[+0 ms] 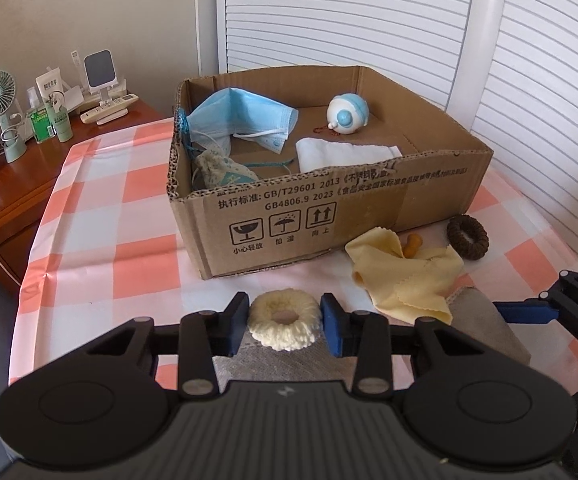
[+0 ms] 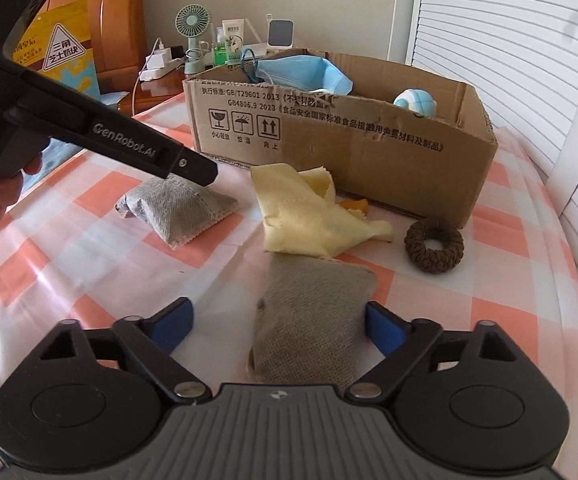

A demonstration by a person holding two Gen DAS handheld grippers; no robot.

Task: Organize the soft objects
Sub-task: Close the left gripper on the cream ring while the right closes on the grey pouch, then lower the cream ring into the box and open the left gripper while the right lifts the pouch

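Left gripper [image 1: 283, 325] clamping cream scrunchie [image 1: 285, 319], cardboard box [image 1: 329, 216] beyond

Cream scrunchie [image 1: 283, 319] between left tongs [image 1: 285, 326]

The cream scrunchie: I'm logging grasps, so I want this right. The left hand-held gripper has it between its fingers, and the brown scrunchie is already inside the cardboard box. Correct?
Not quite. The left hand-held gripper does hold the cream scrunchie, but the brown scrunchie is not in the cardboard box; it lies on the checked tablecloth outside the box, as both wrist views show.
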